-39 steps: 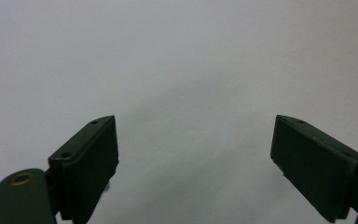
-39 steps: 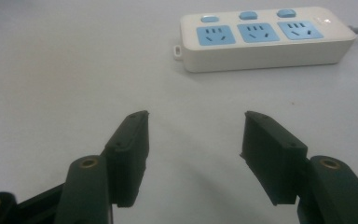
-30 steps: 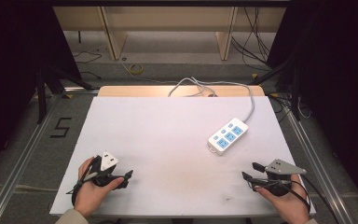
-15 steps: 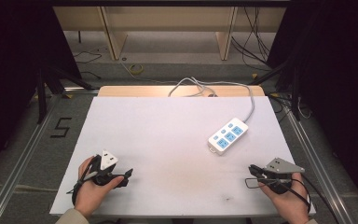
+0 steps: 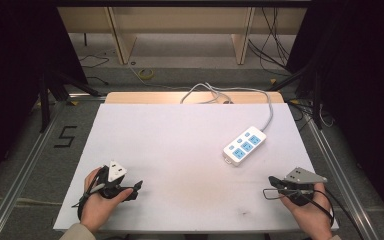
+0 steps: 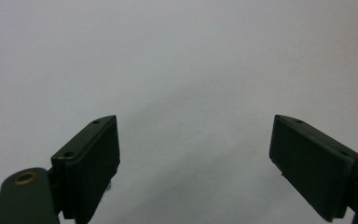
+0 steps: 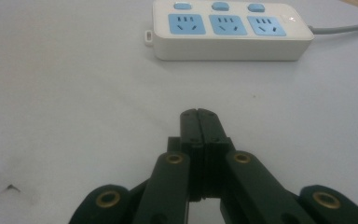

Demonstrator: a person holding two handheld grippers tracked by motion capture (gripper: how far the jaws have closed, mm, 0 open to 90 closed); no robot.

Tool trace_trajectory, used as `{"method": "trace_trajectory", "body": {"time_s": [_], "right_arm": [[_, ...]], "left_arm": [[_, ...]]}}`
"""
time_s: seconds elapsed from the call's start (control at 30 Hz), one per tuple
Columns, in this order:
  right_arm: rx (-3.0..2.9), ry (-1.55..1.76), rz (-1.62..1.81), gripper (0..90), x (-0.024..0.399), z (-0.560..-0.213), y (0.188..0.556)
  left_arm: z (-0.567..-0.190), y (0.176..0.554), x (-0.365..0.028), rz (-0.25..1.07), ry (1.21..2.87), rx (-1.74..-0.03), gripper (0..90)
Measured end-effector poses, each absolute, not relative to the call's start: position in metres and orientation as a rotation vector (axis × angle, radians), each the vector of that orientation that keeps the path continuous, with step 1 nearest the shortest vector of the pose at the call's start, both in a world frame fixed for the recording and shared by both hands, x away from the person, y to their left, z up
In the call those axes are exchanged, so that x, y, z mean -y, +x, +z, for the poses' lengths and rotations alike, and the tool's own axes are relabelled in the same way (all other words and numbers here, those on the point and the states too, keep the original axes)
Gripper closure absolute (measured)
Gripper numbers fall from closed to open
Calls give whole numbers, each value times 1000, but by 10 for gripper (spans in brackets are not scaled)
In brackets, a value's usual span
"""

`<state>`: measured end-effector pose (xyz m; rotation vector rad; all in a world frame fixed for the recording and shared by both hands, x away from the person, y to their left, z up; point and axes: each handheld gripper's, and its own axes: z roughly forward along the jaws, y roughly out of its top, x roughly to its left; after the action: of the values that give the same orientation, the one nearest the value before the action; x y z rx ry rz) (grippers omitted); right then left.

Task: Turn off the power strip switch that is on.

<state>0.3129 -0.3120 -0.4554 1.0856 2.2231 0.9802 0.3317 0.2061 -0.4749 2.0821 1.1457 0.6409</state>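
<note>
While the right gripper [image 7: 199, 113] rests closed and empty and the left gripper [image 6: 193, 154] gapes, the power strip [image 5: 245, 145] looks rigid, light, probably slick; grip its narrow sides.

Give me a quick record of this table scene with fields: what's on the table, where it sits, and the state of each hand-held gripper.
surface: white table
item: white power strip with three blue sockets, lying flat on the right half
cord: grey cable running off the far edge
left hand-held gripper: jaws open, nothing between them, near left edge
right hand-held gripper: jaws have just been closing, now shut on nothing, pointing toward the strip
contact: neither gripper touches the strip
</note>
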Motion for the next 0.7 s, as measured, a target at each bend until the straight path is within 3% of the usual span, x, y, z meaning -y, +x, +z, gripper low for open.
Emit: {"method": "trace_trajectory", "body": {"time_s": [0.7], "right_arm": [[-2241,1123,967,900,310,-448,318]], "left_arm": [[-476,333,-205,647,2093,-1144,157]]}}
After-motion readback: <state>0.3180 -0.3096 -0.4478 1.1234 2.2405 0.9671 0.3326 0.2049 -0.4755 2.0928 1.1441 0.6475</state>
